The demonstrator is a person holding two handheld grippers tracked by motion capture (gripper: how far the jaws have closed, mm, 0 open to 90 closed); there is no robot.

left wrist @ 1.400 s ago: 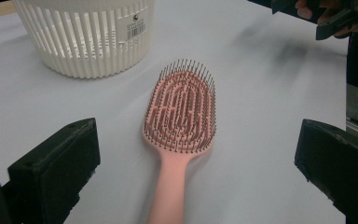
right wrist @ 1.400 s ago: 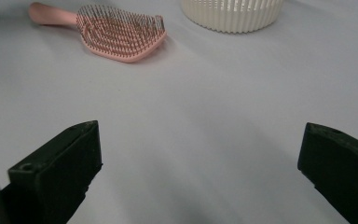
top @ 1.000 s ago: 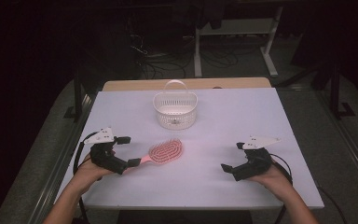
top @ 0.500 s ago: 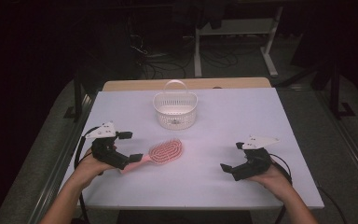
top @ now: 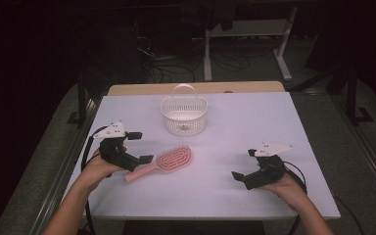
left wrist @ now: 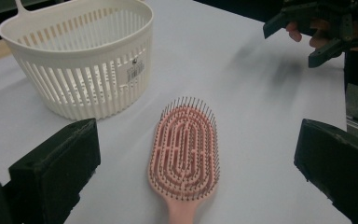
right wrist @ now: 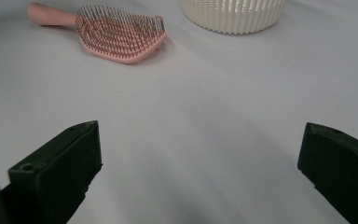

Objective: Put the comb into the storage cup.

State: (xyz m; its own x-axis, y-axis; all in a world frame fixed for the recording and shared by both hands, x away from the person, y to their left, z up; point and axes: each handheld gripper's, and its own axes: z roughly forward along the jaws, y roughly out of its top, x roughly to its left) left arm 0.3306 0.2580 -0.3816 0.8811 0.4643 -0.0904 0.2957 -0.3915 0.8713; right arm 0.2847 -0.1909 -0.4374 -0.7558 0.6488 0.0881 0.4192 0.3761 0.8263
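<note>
I hold the left gripper point(top: 136, 146) with fingers apart around the pink plastic paddle hairbrush's point(top: 166, 161) handle, near the tabletop's point(top: 254, 122) left edge. The right gripper point(top: 240, 169), fingers apart, sits near the right edge. A white slatted plastic basket point(top: 184, 115) stands toward the far edge.

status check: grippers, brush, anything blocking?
Left gripper open, astride hairbrush handle. Right gripper open, holding nothing. Path to basket unobstructed.

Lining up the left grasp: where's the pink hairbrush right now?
In the high view the pink hairbrush lies bristles-up left of the table's centre, just in front of the white basket, its handle by the open left gripper.
</note>
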